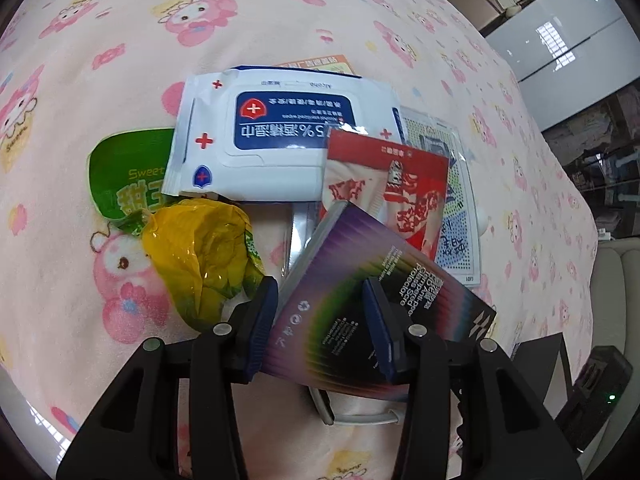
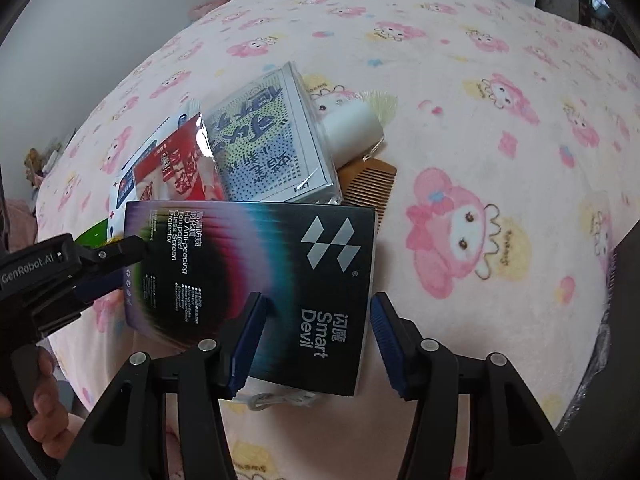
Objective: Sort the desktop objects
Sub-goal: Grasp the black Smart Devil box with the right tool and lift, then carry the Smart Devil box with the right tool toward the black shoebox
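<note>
your left gripper grips the screen protector box at lower centre, seemingly lifted above the wipes pack; your right gripper is spread open around it.

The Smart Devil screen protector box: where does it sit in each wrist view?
Left wrist: screen protector box, lower centre, tilted, between the left gripper fingers.
Right wrist: box, centre-left, left gripper at its left edge.
Shared landmark: red packet beyond the box.
</note>
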Motion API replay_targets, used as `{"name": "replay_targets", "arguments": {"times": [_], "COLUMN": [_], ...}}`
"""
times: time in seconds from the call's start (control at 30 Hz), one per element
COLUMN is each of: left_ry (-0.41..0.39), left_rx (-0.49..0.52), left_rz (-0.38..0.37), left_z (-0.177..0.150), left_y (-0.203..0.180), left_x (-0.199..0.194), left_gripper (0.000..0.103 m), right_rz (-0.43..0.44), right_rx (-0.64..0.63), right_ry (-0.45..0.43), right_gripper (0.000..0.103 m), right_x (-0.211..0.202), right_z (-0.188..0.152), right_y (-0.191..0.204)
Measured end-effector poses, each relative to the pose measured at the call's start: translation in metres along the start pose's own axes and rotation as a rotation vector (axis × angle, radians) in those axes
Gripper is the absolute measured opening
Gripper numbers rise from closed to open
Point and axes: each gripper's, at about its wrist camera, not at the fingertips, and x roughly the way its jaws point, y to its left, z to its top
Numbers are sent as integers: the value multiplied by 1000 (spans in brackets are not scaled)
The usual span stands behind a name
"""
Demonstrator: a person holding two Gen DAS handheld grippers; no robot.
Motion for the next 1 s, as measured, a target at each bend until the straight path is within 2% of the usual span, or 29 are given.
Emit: {"name": "replay_targets", "arguments": {"times": [0.1,0.23,0.4,0.53,0.63,0.8,0.9,1.0], "left_ry": [8,66,158,189,214,237,257,290], "left_rx": [7,35,173,301,353,309,298,348], "left_rz": [-12,-71,-99,-73,-75,-62,-56,-58], "left_z": [-2,-10,-31,-54,-66,-64,-65,-70], "left_y": [-2,-8,-37,-61,-71,-64,-62,-70], "left_x": [1,3,9,10,12,20,26,31], "left_gripper": [48,49,54,54,56,56,56,57], "right_rz": [-1,0,-42,-41,-43,16,2,-10], "right_rx": [-21,-17,22,81,116,188,193,204], "right_ry": [-34,-67,-64,-47,-26,1,-8,-6], "right_gripper": [51,50,50,50,50,50,50,50], "right_x": [-15,-41,-71,-84,-81,-65,-60,-54], "right_z": [-4,-17,-55,-86,-99,-106,-107,-110], "right_y": [4,0,-9,-24,-36,-56,-60,-66]}}
